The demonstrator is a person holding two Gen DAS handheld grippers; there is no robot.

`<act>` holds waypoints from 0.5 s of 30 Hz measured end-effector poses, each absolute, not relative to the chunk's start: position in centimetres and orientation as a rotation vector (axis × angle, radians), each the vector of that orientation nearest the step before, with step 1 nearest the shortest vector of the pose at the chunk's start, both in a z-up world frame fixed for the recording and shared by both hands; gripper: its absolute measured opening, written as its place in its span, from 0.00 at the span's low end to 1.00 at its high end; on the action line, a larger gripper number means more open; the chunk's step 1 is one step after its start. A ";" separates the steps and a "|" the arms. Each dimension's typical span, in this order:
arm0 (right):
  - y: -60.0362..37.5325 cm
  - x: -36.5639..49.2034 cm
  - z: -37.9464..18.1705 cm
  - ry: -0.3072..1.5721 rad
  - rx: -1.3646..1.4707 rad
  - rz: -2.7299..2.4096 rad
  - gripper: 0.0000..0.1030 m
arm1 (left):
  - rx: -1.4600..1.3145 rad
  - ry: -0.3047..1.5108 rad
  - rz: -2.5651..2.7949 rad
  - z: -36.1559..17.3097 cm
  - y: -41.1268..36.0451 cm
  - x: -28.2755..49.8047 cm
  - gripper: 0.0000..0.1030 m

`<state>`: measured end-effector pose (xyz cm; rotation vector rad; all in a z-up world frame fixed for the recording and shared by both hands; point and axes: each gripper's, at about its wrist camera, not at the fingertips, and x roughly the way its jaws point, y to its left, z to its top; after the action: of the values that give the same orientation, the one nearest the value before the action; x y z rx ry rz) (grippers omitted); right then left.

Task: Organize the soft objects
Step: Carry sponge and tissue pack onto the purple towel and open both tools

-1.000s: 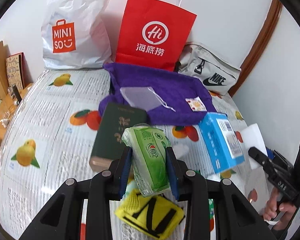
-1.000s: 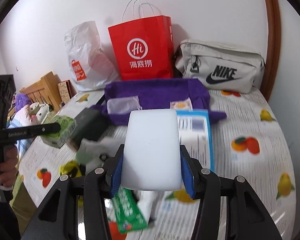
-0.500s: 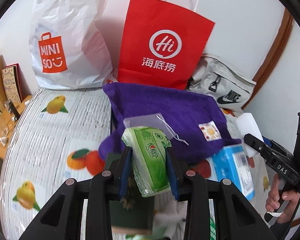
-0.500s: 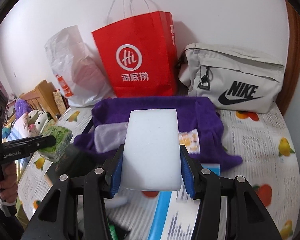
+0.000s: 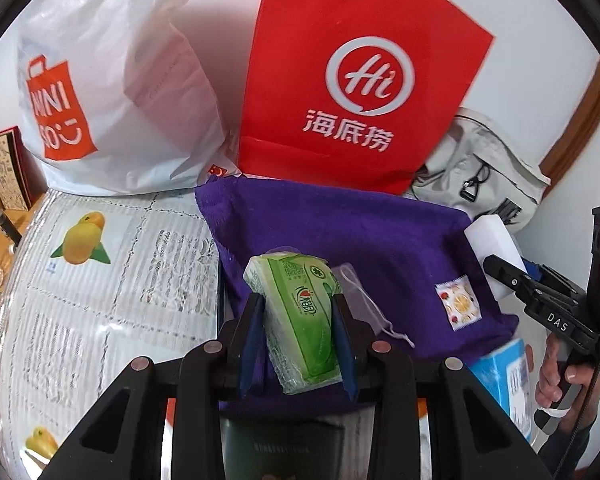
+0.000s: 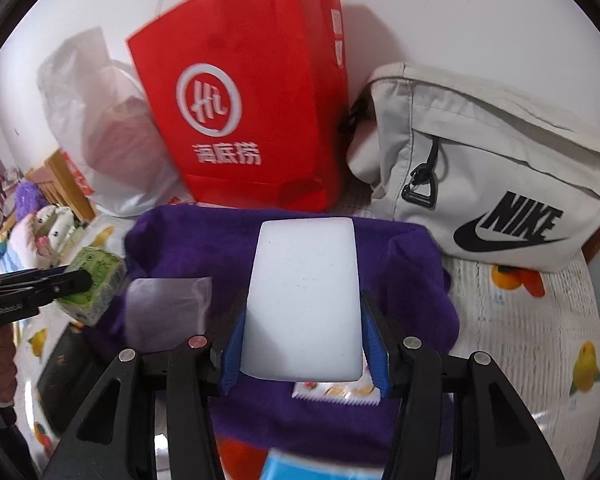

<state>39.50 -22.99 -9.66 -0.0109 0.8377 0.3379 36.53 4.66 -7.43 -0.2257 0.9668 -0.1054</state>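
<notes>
- Left wrist view shows the fruit-printed plastic cloth covering the table [image 5: 112, 264] spreading out to the left of the jaws; the right wrist view catches only a strip of it at the right of its own jaws.
- The tall red paper carrier bag [image 5: 356, 80] stands against the wall straight ahead of both grippers, probably a candidate drop spot.
- The folded purple plush towel [image 5: 340, 236] lies under and just beyond both pairs of jaws, likely the gathering place for soft items.
- The grey fabric Nike pouch [image 6: 496, 188] shows its logo only in the right wrist view.
- The right gripper [image 6: 303, 354] pinches a white rectangular foam sponge [image 6: 304, 300] at both sides, holding it over the towel.
- The left gripper [image 5: 298, 350] squeezes a green plastic-wrapped tissue pack [image 5: 302, 320], tilted, above the towel's near edge.
</notes>
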 end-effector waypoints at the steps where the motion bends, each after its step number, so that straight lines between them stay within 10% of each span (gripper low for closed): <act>1: -23.0 40.2 -10.0 0.851 -0.007 0.346 0.49 | -0.228 0.970 -0.107 -7.6 4.7 36.9 0.31; 15: -23.1 45.2 -13.2 0.986 -0.037 0.381 0.49 | -0.217 1.031 -0.132 -10.5 3.9 42.9 0.31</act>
<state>45.24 -23.06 -13.18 -0.0366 0.9859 0.3814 42.93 3.90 -10.49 -0.2170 1.0308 -0.1323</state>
